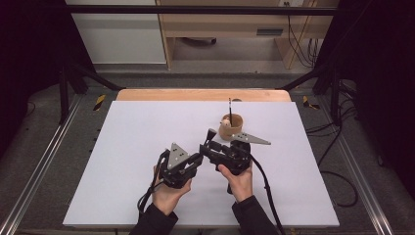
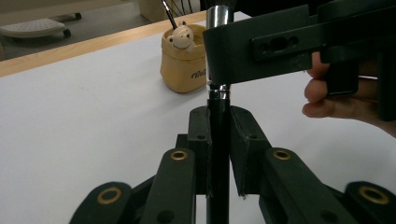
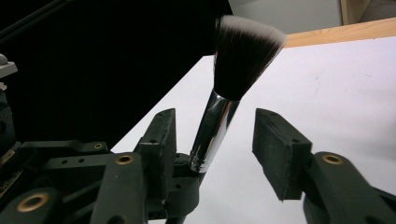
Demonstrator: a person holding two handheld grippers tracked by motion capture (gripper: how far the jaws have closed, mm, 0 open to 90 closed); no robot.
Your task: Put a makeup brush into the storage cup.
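Makeup brush [image 3: 219,116], handle pinched in left tongs [image 2: 218,140], silver ferrule standing between spread right tongs [image 3: 212,140].

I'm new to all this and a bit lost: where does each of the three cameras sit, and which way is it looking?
High view: above the person's side, facing forward and down at the white table; forearms, hands, both grippers.
Left gripper view: rides the left gripper, along jaws shut on the brush handle; right-hand fingers.
Right gripper view: rides the right gripper, open around the makeup brush.
Shared: high and left gripper views show the tan cup.
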